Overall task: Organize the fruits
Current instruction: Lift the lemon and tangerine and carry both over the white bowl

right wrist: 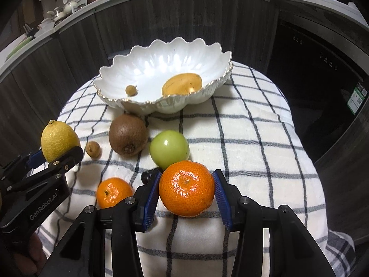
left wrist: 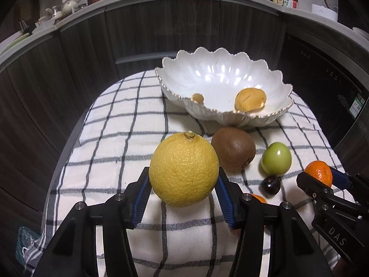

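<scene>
My left gripper (left wrist: 183, 184) is shut on a yellow lemon (left wrist: 183, 169), held a little above the checked cloth (left wrist: 129, 120). My right gripper (right wrist: 186, 191) is shut on a large mandarin (right wrist: 186, 188); in the left wrist view that mandarin (left wrist: 319, 172) shows at the right edge. The white scalloped bowl (right wrist: 147, 67) stands at the back of the cloth and holds a yellow oval fruit (right wrist: 182, 84) and a small brown fruit (right wrist: 131, 90). In front of the bowl lie a kiwi (right wrist: 128, 137), a green round fruit (right wrist: 169, 149), a second mandarin (right wrist: 114, 192), a small brown fruit (right wrist: 93, 149) and a dark cherry-like fruit (left wrist: 271, 184).
The cloth covers a small table that drops off on all sides. Dark wood cabinet fronts (left wrist: 161, 23) curve round behind it, with a cluttered counter above. A dark appliance (right wrist: 322, 80) stands to the right. A plastic bag (left wrist: 27, 242) lies low at the left.
</scene>
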Demonstrator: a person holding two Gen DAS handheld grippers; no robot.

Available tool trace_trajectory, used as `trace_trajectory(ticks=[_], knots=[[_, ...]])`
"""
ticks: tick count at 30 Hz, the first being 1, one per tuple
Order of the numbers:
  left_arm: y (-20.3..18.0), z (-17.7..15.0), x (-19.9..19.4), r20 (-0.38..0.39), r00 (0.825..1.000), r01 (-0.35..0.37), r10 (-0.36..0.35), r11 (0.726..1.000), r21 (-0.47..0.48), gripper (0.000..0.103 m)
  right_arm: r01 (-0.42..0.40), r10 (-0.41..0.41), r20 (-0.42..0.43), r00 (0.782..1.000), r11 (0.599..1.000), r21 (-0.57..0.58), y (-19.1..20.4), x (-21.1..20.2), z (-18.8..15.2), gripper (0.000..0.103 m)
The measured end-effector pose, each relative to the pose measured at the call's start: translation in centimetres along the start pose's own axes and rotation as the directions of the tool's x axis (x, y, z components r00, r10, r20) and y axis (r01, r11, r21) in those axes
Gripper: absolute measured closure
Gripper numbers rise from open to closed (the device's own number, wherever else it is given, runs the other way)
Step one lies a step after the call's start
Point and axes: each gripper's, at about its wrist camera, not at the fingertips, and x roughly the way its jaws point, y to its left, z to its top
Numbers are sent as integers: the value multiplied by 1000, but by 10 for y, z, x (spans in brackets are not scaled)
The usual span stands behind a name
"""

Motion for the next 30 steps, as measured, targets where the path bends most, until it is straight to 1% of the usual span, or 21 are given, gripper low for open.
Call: trace_trajectory(ticks=[5, 12, 23, 30], knots=[[-1, 10, -4, 14, 1000, 4, -4, 1000, -4, 50, -1, 2, 25, 1000, 1000, -2, -1, -4, 11, 56], [-2, 29, -8, 46, 999, 3, -3, 1000, -1, 50, 1, 0, 83, 997, 1000, -21, 0, -10, 40, 56], [-3, 79, -10, 127, 992, 7, -9, 1000, 16, 50, -1, 7, 152, 988, 999, -35, -3, -6, 88, 56], [-6, 105, 3, 147, 989, 27, -30, 999, 21, 50, -8, 15, 160, 987, 999, -41, -4, 6, 115, 56]])
